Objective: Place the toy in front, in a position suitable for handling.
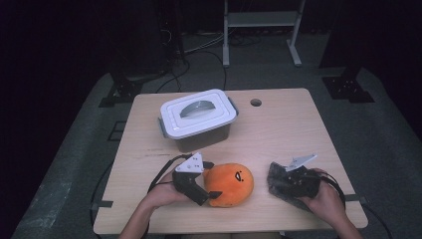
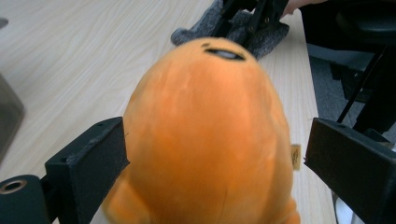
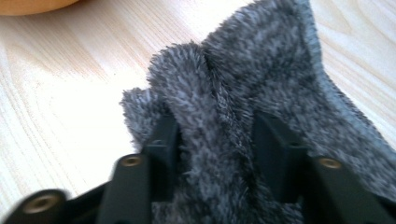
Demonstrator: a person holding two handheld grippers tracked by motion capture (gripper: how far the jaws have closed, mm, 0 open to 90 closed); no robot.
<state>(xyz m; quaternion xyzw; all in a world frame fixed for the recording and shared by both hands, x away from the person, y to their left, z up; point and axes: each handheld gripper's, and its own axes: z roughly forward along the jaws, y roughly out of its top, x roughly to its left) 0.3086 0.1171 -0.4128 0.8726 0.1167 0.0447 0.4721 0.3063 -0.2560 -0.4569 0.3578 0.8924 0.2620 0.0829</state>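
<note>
Looking down on a pale wood-grain desk (image 1: 293, 129), we see a grey lidded storage box (image 1: 198, 118) toward the far edge, left of centre, well apart from our hands.

Near the front edge, about midway along it, lies a round orange plush toy (image 1: 230, 184), soft and egg-shaped, with a small stitched face. Its long axis runs straight away from our left gripper (image 1: 209, 180), bottom end toward us and face end pointing toward the other hand. The left gripper's black jaws stand wide on either side of the toy; one side seems to brush the plush, the other stands clear, so we judge it released, not clamped. A squeeze inward across the short width would catch it.

Closer to the front right corner, our right gripper (image 3: 215, 140) is pinched on a raised fold of a fuzzy dark grey cloth (image 3: 261, 79), crumpled on the desk.
</note>
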